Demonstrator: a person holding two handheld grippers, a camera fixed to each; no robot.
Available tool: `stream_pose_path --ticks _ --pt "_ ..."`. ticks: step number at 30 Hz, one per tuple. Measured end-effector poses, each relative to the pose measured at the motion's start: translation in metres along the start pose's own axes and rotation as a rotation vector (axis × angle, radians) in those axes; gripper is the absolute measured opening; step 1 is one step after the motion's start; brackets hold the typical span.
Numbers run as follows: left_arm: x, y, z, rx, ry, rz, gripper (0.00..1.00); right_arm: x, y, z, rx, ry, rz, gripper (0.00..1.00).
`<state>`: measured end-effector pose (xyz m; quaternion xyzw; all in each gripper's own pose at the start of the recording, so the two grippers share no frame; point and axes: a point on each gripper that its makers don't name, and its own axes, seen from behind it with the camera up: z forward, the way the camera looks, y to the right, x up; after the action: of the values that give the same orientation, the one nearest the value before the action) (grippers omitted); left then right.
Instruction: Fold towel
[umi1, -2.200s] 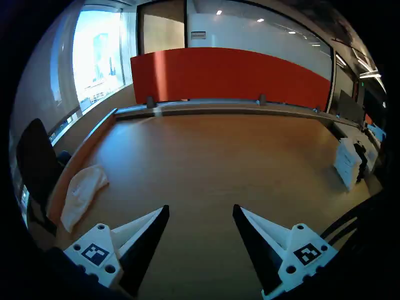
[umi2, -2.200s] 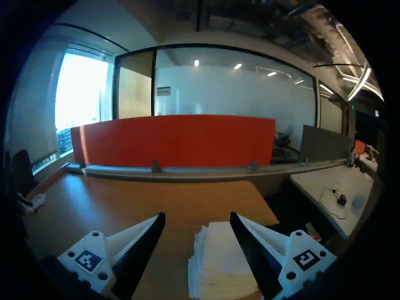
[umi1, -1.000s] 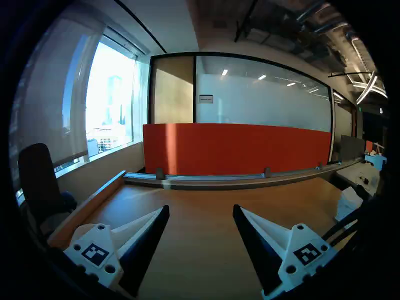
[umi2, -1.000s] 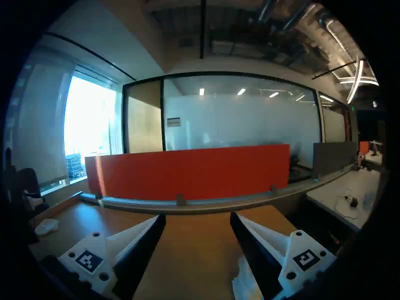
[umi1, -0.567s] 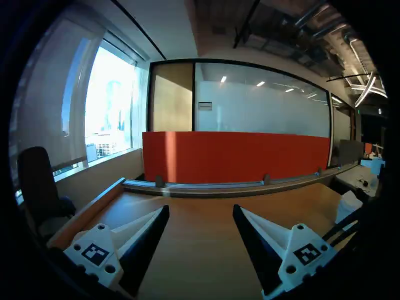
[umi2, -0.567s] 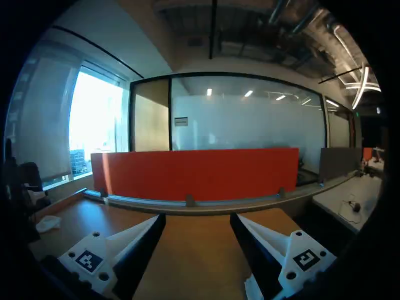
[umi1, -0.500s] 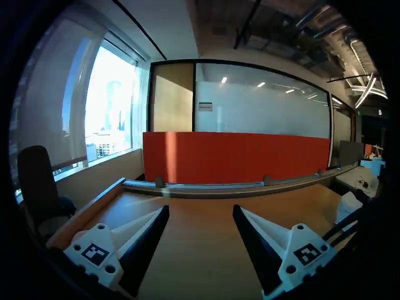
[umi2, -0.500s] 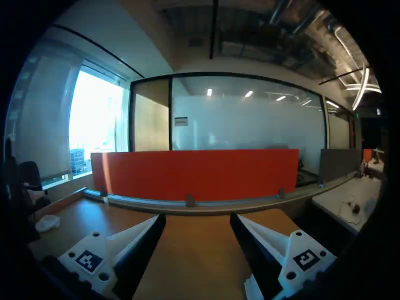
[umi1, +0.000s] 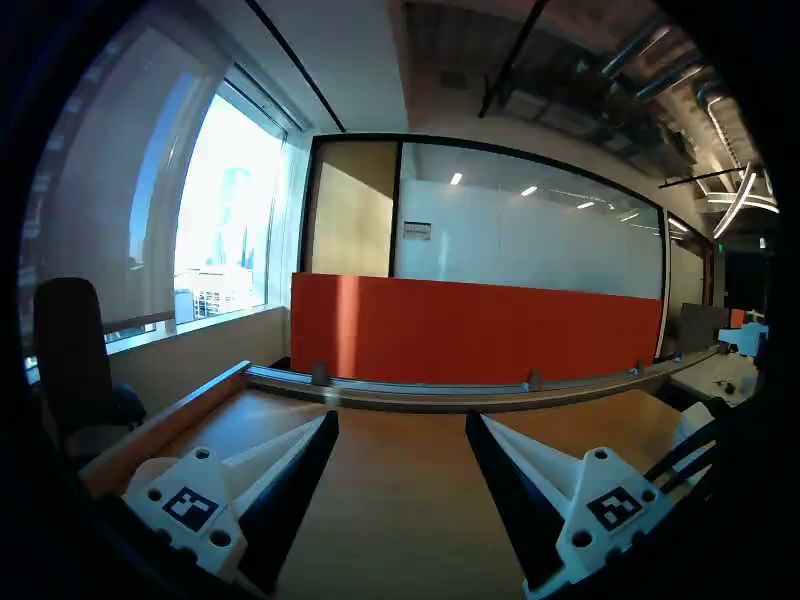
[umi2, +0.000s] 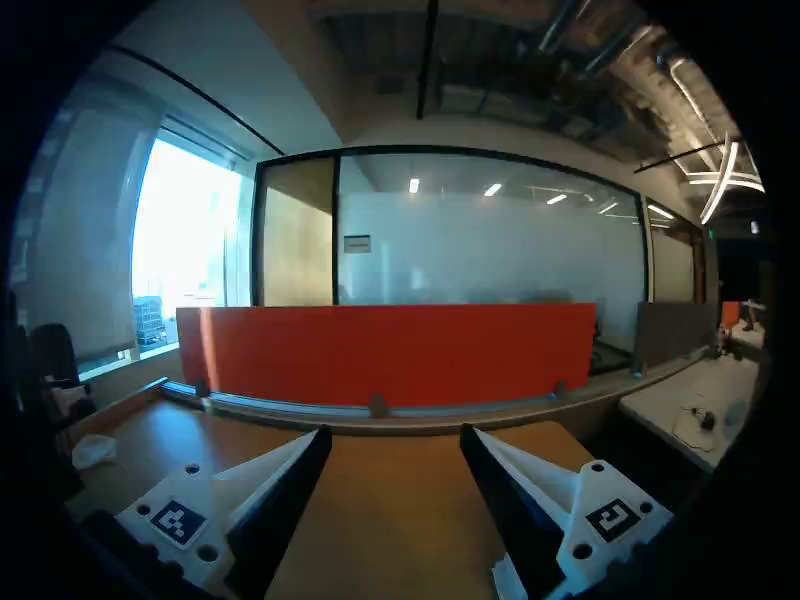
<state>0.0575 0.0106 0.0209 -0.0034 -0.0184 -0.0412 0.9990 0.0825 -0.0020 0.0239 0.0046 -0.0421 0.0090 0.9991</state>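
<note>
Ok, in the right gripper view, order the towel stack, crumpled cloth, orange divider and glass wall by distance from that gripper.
1. towel stack, bottom right, beside the right gripper.
2. crumpled cloth, left side of the table.
3. orange divider, table's far edge.
4. glass wall, behind the divider.

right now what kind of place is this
Probably an open-plan office: a wooden desk with an orange divider panel along its far edge, a glass-walled room behind it, and a black office chair.

Daylight glares white through the tall glass window (umi1: 225, 230), blown out. Edges bend with fisheye curvature; the ceiling is dim.
</note>
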Motion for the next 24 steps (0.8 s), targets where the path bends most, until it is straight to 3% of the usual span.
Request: stream_pose_path --ticks 9,24 --pt "-0.051 -0.002 0.0 -0.012 0.005 0.019 0.94 -0.02 -0.005 0.002 -0.015 -0.012 -0.005 0.99" --pt "-0.105 -0.014 -0.005 -0.001 0.061 0.112 0.94 -0.055 -0.023 0.012 0.003 -0.021 -0.04 0.99"
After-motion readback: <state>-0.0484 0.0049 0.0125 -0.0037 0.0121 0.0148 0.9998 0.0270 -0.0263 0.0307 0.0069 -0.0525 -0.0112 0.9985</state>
